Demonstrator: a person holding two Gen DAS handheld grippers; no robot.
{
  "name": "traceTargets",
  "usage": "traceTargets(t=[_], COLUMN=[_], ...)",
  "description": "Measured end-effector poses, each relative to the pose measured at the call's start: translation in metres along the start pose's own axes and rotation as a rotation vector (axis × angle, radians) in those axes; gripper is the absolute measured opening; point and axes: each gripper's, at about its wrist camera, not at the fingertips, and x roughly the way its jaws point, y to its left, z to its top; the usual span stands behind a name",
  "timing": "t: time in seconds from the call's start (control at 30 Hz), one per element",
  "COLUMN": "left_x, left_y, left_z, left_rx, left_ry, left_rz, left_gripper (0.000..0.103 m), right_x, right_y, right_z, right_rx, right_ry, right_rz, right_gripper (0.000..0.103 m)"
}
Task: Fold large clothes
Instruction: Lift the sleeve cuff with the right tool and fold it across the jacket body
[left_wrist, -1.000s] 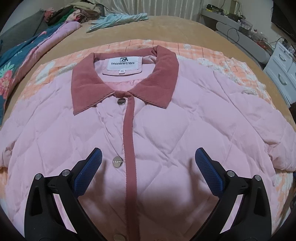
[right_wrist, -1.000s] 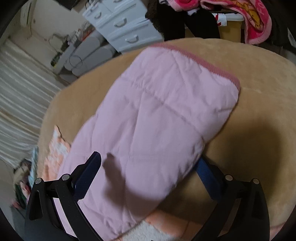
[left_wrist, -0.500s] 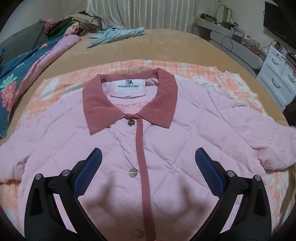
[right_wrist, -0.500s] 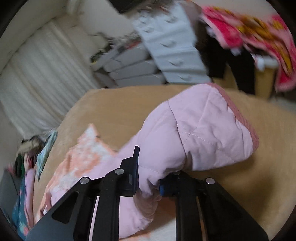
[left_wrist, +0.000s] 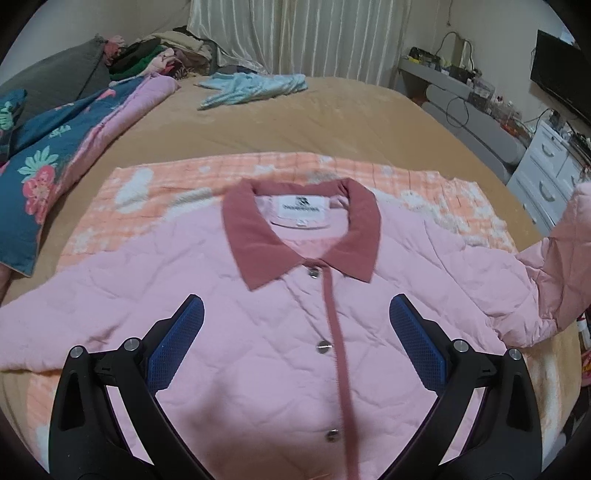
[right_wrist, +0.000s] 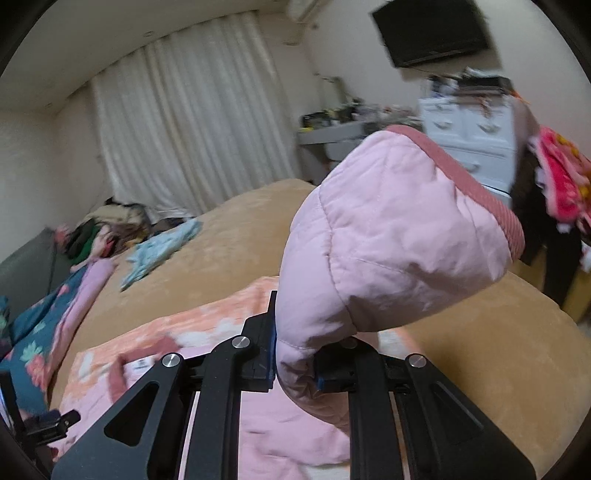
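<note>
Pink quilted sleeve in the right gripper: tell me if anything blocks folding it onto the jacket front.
Nothing visible does. The right gripper holds the pink quilted sleeve raised, and the pink quilted jacket's front lies flat; only the open left gripper hovers over it.

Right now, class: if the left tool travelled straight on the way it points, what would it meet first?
Probably the pink quilted jacket: the open left tool aims at its buttoned front below the collar. Depth is hard to judge.
</note>
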Motion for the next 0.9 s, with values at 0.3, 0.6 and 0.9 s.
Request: traceTargets(t=[0.3, 0.6, 0.9], left_x=[-0.025, -0.036, -0.047], left_y=[0.051, 0.093, 0.127], left_z=[0.015, 0.011, 0.004], left_rx=[-0.088, -0.182, -0.241], left_ry=[-0.02, -0.047, -0.114], left_rz=[-0.045, -0.118, -0.087], left_gripper=[0.094, 0.094, 0.094], right_x=[-0.004, -0.002, 0.01], right_y=[0.094, 0.168, 0.228], right_z=[0.0, -0.029, -0.077], right_rx=[-0.118, -0.229, -0.355], right_ry=[0.007, 0.032, 0.091], right_rz=[0.096, 0.198, 0.298], right_gripper=[0.014, 0.014, 0.014])
